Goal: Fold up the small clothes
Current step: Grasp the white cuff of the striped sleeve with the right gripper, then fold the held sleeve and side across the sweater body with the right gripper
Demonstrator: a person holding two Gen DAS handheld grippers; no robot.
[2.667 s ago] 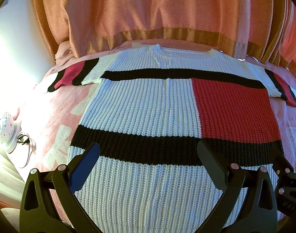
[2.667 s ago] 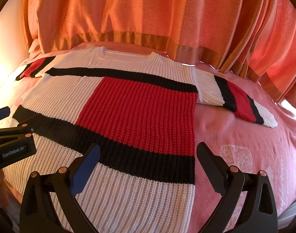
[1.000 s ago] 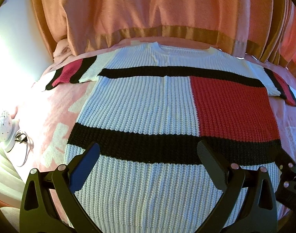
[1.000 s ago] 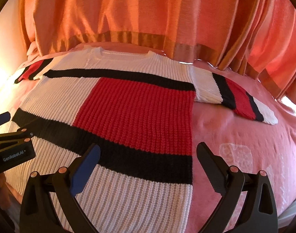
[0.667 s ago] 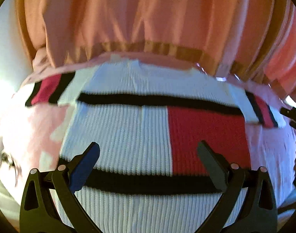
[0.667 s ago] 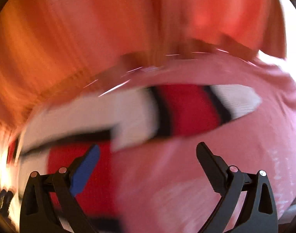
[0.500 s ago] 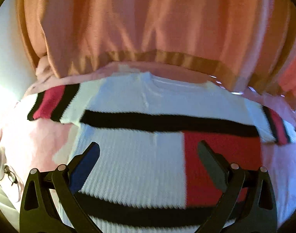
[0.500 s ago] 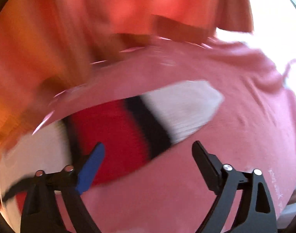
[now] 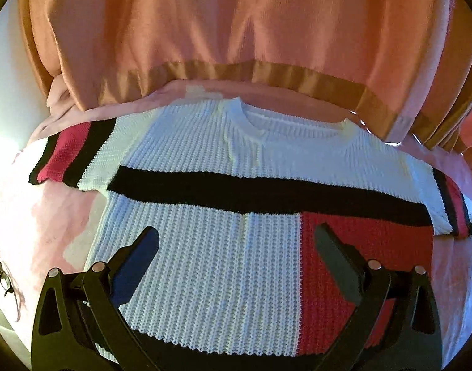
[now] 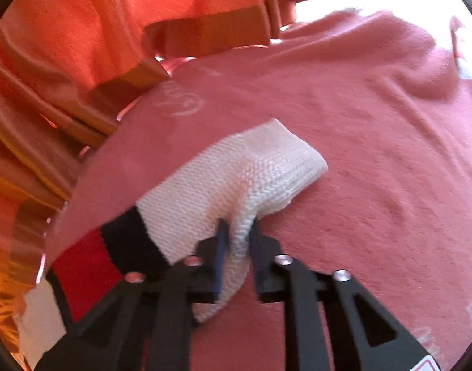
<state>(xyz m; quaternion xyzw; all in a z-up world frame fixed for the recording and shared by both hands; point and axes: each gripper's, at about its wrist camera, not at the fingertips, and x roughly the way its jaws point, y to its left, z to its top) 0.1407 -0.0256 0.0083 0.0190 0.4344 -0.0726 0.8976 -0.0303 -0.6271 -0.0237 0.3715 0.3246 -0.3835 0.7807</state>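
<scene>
Left wrist view only: one knit sweater (image 9: 211, 247) lies flat, front up, on a pink bedspread (image 9: 47, 235), its neckline (image 9: 251, 126) toward the hanging orange curtain (image 9: 236, 31). Whole torso shows: white panels, one red block, black bands.
Right wrist view only: the sweater's right sleeve (image 10: 223, 182) up close, its white cuff end lifted and bunched into a fold off the bedspread (image 10: 375, 123); the torso is out of this view.
Left gripper (image 9: 236, 247): fingers spread wide with nothing between them, hovering over the white middle of the sweater; whether they touch the knit cannot be told.
Right gripper (image 10: 237, 241): fingers drawn close, pinching a ridge of white knit on the near edge of the sleeve.
Sweaters: one.
Sleeves: two in the left wrist view, the left sleeve (image 9: 75, 157) spread out flat, the other only a striped sliver at the right edge; one in the right wrist view.
Sleeve stripes, right wrist view: white cuff, then black, red, black, white.
Grippers: two, one per view.
Curtain: one, with a darker golden band (image 10: 205, 31) along its hem, seen in both views.
Left edge, left wrist view: a small dark cable (image 9: 2, 275) beside the bedspread.
</scene>
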